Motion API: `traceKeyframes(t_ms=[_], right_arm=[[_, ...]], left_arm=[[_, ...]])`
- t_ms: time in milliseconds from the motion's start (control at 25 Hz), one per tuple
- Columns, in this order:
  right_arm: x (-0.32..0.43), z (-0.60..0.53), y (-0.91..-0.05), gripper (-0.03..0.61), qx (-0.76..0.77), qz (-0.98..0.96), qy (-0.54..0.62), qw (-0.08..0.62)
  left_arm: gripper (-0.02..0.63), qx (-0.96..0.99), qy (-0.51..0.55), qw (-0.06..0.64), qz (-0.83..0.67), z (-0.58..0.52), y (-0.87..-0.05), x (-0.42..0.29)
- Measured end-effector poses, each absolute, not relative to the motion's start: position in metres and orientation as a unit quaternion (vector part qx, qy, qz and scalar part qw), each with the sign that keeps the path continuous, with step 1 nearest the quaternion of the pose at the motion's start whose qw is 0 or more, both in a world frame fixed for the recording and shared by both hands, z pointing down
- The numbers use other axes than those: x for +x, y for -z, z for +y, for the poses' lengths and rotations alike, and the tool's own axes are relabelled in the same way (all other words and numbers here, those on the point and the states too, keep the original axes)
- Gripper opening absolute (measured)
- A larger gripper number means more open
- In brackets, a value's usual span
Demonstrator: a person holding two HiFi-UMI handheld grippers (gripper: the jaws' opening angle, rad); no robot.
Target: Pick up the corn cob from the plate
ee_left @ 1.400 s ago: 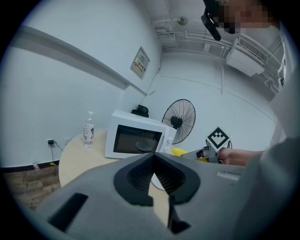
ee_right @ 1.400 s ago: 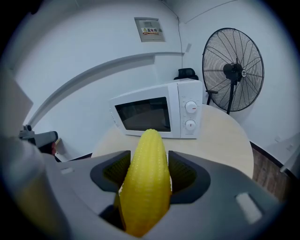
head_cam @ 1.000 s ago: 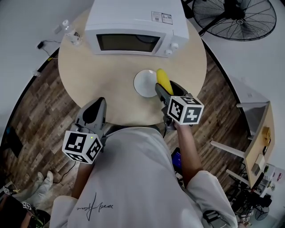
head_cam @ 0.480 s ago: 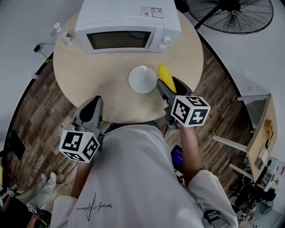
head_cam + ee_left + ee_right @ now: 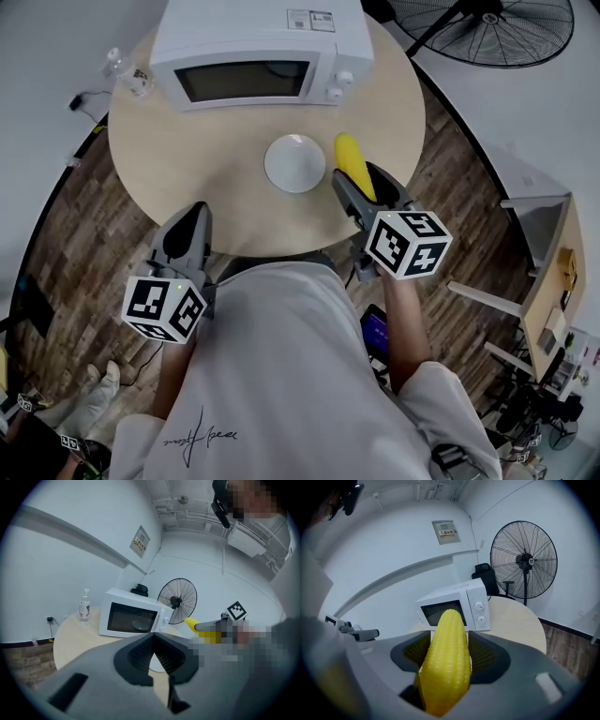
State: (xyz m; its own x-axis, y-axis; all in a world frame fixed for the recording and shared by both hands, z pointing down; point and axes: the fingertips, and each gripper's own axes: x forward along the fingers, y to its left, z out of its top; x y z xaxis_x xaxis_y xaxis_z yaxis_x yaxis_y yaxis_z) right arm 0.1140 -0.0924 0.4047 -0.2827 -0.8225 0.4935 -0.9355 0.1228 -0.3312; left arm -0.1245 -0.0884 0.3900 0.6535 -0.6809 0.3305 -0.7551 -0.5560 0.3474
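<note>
While the right claw point(image 5: 445, 654) clamps the bumpy yellow corn cob point(image 5: 349, 161) mid-length, just right of the round white plate point(image 5: 294, 164) at frame centre, it looks stiff and light; left claw point(image 5: 152, 656) closed, empty.

A plain office-like room: white walls, wood-plank floor point(image 5: 66, 253), a round desk point(image 5: 187, 159) carrying a white microwave point(image 5: 248, 47), a pedestal fan point(image 5: 497, 23) right of the microwave.

Plate point(image 5: 294, 163) before microwave point(image 5: 246, 56) — on table point(image 5: 169, 178)

Round table point(image 5: 178, 173) bears microwave point(image 5: 251, 47), plate point(image 5: 294, 163), apparently a bottle point(image 5: 127, 75).
</note>
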Motion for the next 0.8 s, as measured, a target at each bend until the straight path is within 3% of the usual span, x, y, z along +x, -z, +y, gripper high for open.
traceKeyframes(t_ms=[800], right_arm=[[0.107, -0.072, -0.396, 0.265, 0.609, -0.738, -0.284, 0.061]], left_arm=[[-0.008, 0.874, -0.077, 0.225, -0.423, -0.101, -0.385, -0.132]])
